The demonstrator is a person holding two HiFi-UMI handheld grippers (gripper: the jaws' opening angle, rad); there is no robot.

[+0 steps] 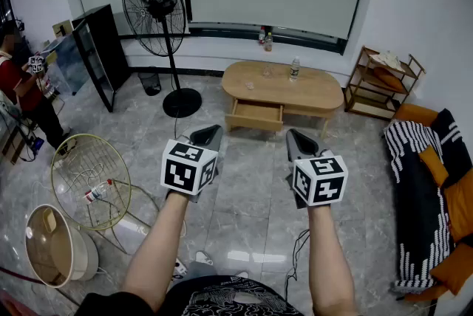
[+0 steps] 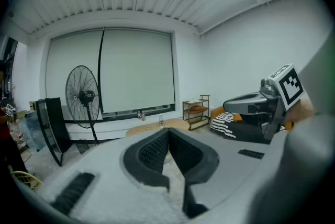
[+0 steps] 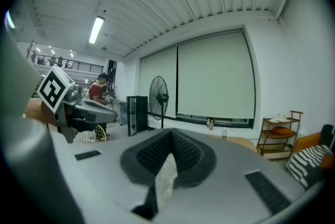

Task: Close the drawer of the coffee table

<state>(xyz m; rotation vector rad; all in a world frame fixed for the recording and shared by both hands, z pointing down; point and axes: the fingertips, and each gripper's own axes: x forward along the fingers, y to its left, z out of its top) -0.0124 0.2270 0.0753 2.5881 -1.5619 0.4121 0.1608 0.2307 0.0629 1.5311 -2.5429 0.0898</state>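
Drawer is open, pulled out of the front of the coffee table, which stands across the room from you w/ grey tile floor between it & both grippers. A clear bottle stands on the tabletop; its label is too small to read. Only markings you can make out are the black-&-white square patterns on the marker cubes, left & right.

Your forearms reach fwd side by side, approx. parallel & apart from each other. Each gripper points toward the table & tips slightly down. The left gripper has its jaws together at the tips w/ nothing btwn them. Same for the right gripper: jaws closed tip to tip, empty. Neither is near the drawer.

Standing fan is left of the table, wooden shelf right of it, striped sofa at the right edge. A person stands at far left.
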